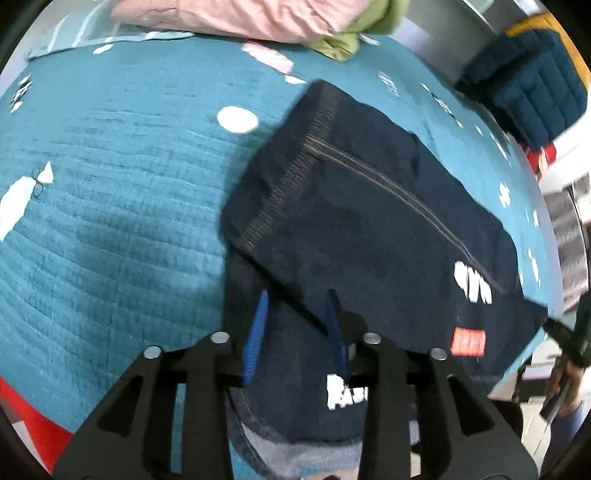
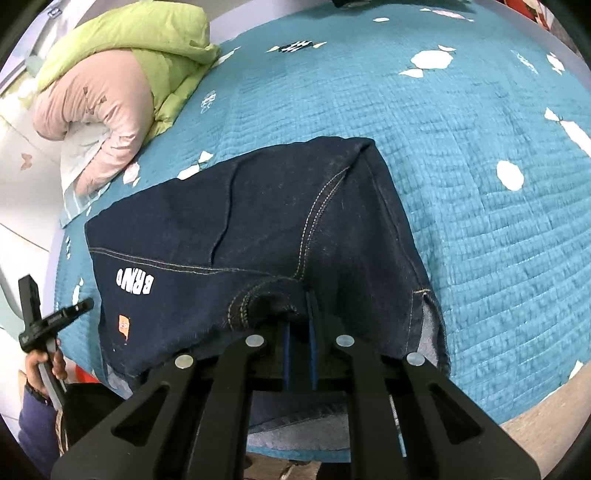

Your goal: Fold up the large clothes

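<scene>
A pair of dark blue jeans (image 1: 369, 221) lies folded on a teal quilted bed cover (image 1: 110, 184), with white lettering and an orange tag on it. My left gripper (image 1: 295, 306) is open just above the folded denim near the bed's front edge, its blue fingers (image 1: 258, 325) apart with nothing between them. In the right wrist view the jeans (image 2: 258, 229) lie folded in front of me. My right gripper (image 2: 299, 299) is shut on a bunched fold of the jeans at the near edge.
A pink and green duvet (image 2: 110, 92) is piled at the bed's far corner, also in the left wrist view (image 1: 240, 18). A blue padded garment (image 1: 535, 81) sits beyond the bed. The person's other hand and gripper handle (image 2: 40, 325) are at the left.
</scene>
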{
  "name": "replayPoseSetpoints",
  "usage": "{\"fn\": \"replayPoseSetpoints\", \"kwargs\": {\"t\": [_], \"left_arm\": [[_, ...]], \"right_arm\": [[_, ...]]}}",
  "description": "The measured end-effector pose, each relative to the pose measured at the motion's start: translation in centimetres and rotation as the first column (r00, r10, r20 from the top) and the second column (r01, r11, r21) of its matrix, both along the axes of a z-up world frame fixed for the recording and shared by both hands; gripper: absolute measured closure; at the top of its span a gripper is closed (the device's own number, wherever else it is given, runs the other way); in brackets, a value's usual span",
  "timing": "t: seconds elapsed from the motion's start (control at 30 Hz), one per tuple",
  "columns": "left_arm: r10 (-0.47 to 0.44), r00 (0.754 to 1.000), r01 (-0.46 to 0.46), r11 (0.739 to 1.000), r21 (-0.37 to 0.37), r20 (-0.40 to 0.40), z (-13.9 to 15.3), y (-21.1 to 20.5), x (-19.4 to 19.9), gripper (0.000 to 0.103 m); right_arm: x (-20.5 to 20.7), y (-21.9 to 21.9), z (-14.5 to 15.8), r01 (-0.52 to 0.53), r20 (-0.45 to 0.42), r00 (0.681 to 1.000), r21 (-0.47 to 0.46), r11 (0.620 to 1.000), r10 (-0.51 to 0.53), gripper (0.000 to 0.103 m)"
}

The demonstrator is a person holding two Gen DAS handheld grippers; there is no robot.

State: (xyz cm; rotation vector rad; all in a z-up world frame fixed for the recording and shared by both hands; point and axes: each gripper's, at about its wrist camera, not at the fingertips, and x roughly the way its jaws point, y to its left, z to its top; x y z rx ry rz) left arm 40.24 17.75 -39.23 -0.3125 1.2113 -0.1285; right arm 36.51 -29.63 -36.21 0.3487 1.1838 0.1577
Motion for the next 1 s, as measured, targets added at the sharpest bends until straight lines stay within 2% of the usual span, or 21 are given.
{"fn": "replayPoseSetpoints", "kwargs": {"t": [0.1,0.23,0.33,0.5,0.53,0.57,0.63,0.7,0.77,0.87,1.0], "left_arm": [[0.027,0.999,-0.026,1.000,-0.010,0.039,0.0,1.0,1.1,0.036],[0.040,0.998,-0.040,0.999,0.007,0.052,-0.5,1.7,2.9,0.034],[0.049,0.998,-0.049,0.999,-0.010,0.043,-1.3,2.3,4.3,0.030],[0.003,0.999,-0.003,1.000,-0.002,0.041,-3.0,1.9,6.1,0.030],[-0.019,0.999,0.019,1.000,0.002,0.044,-3.1,1.6,6.3,0.032],[-0.033,0.998,0.033,0.999,0.000,0.049,-3.1,1.4,6.4,0.041],[-0.057,0.996,0.058,0.998,-0.011,0.062,-3.0,1.2,6.6,0.051],[-0.077,0.995,0.079,0.997,-0.019,0.068,-2.7,1.0,6.4,0.073],[-0.090,0.994,0.092,0.996,-0.018,0.067,-2.2,0.8,6.0,0.084],[-0.084,0.994,0.087,0.995,-0.048,0.063,-1.4,1.2,5.5,0.089],[-0.060,0.994,0.069,0.993,-0.100,0.087,0.8,2.0,4.5,0.090]], "right_arm": [[0.0,-0.4,-0.2,0.005,-0.010,1.000,0.011,1.000,-0.004,0.095],[0.0,-0.4,-0.8,0.013,-0.024,1.000,0.019,1.000,-0.013,0.095],[0.1,-0.4,-1.0,0.023,-0.032,0.999,0.024,0.999,-0.022,0.095],[0.2,-0.3,-1.1,0.035,-0.043,0.999,0.022,0.999,-0.034,0.095],[0.3,-0.4,-1.1,0.034,-0.044,0.998,0.021,0.999,-0.033,0.095],[0.3,-0.4,-1.1,0.035,-0.046,0.998,0.019,0.999,-0.035,0.095],[0.4,-0.3,-1.0,0.037,-0.047,0.998,0.016,0.999,-0.036,0.095],[0.4,-0.2,-1.0,0.038,-0.046,0.998,0.010,0.999,-0.037,0.095],[0.4,-0.1,-0.9,0.039,-0.043,0.998,0.000,0.999,-0.039,0.095],[0.4,-0.1,-0.5,0.049,-0.035,0.998,0.001,0.999,-0.049,0.095],[0.2,0.1,0.8,0.050,-0.003,0.999,0.011,0.999,-0.050,0.095]]}}
